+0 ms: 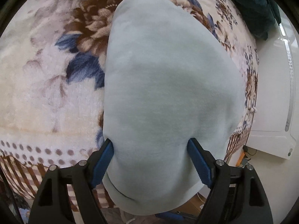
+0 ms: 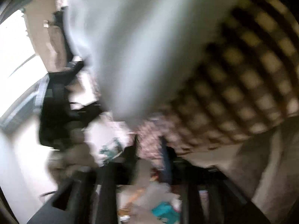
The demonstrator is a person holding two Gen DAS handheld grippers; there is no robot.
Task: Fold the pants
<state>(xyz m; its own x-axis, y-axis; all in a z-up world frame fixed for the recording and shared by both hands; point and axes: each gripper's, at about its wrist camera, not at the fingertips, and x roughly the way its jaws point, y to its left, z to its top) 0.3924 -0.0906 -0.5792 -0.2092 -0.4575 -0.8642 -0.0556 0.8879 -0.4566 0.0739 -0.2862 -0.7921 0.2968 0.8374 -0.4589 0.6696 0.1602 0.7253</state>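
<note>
The pale blue pants [image 1: 168,93] lie as a smooth folded bundle on the floral blanket [image 1: 46,93], and their near end hangs over the bed's edge. My left gripper [image 1: 149,143] straddles that near end. Its blue pads [image 1: 103,160] press on both sides of the cloth, which narrows between them. The right wrist view is badly blurred. There the pants [image 2: 140,46] show as a pale mass above my right gripper [image 2: 149,149], whose dark fingers stand apart with nothing between them.
A dark green cushion [image 1: 256,9] rests at the bed's far right corner. A white appliance [image 1: 271,112] stands right of the bed. The blanket's checked border [image 2: 243,74] hangs at the right, with clutter on the floor [image 2: 158,205] below.
</note>
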